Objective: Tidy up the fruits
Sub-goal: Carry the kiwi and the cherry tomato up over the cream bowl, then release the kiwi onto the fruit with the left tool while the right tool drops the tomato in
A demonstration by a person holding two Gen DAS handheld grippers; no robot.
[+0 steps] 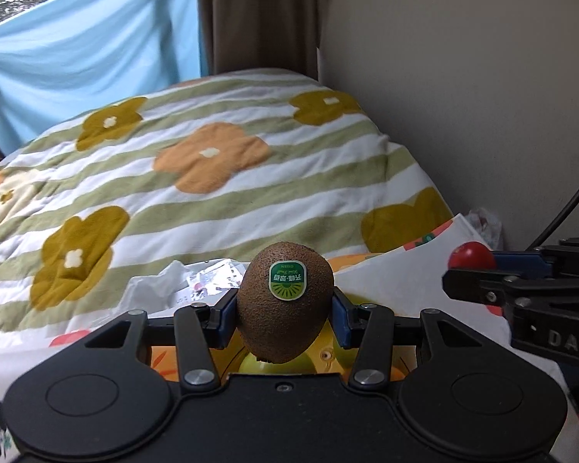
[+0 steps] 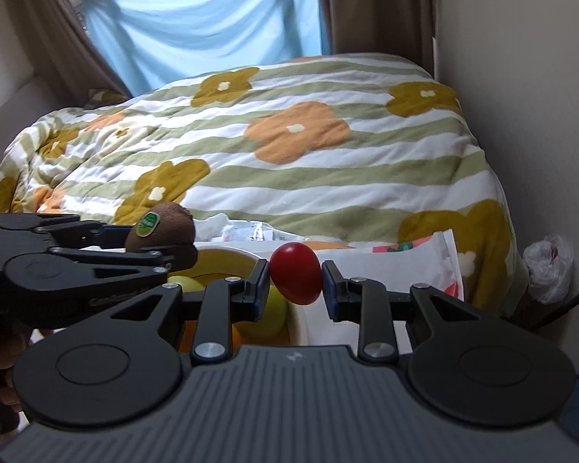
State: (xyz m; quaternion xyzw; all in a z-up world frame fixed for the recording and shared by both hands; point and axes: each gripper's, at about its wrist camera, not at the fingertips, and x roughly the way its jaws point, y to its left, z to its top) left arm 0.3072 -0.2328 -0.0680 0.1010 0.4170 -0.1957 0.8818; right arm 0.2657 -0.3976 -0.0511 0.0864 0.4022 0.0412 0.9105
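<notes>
Brown and fuzzy, the kiwi (image 1: 285,308) sits clamped between the blue pads of our left tongs (image 1: 285,318), standing on end with its green sticker (image 1: 286,280) facing the camera. Our right tongs (image 2: 296,279) hold a small red fruit (image 2: 296,273), smooth and egg-shaped, pinched at its sides; we cannot tell what kind it is. In the left wrist view those right tongs (image 1: 468,270) come in from the right edge with the red fruit (image 1: 471,255) at their tip, level with the kiwi and apart from it. In the right wrist view our left tongs (image 2: 162,245) reach in from the left, carrying the kiwi (image 2: 160,225) on its side.

Below both tongs stands a bowl (image 2: 235,256) with a pale rim and a yellow-orange inside, and in it lie yellow-green round fruits (image 2: 266,320). The kiwi hangs over this bowl, and the red fruit hovers over its right-hand rim. Beside the bowl lies a white paper sheet (image 2: 378,266) with coloured print, and behind it crumpled white wrapping (image 1: 197,281).

Beyond all this spreads a bed with a green-and-white striped quilt (image 2: 289,154) bearing orange and mustard flowers. A light blue cloth (image 2: 204,27) hangs across the window between brown curtains (image 2: 366,4). A thin plastic bag (image 2: 548,266) rests by the wall at the right.
</notes>
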